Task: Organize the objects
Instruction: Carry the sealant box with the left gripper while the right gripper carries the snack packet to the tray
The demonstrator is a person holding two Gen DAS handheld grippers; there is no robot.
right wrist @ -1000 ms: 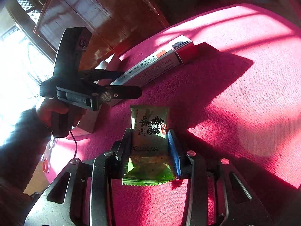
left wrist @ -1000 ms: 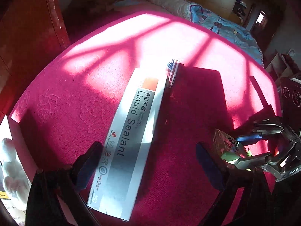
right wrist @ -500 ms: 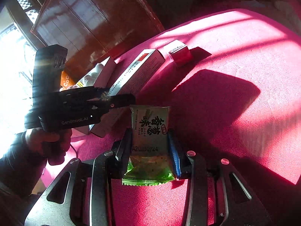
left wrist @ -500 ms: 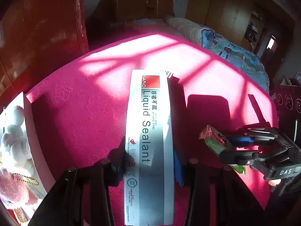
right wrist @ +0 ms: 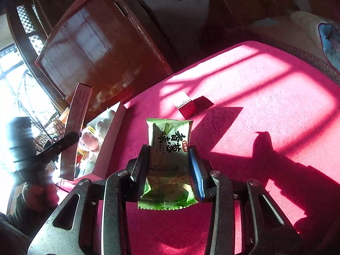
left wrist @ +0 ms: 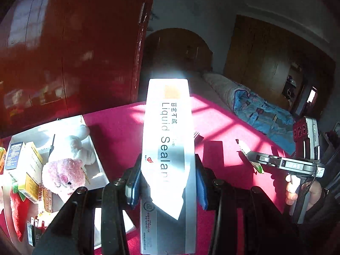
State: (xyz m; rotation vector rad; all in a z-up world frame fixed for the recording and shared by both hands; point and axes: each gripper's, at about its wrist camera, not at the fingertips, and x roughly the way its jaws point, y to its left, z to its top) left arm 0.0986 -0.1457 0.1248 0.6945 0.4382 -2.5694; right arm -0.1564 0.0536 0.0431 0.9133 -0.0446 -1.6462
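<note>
Partly cropped: sealant box (left wrist: 167, 148) bottom, under left claw (left wrist: 167, 182).

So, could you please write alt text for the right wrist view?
The right gripper grips a green foil snack packet above a magenta cloth surface where a small red box lies. At left, the left gripper holds a long sealant carton upright.

Green snack packet (right wrist: 169, 148), magenta cloth (right wrist: 265, 97)
</note>
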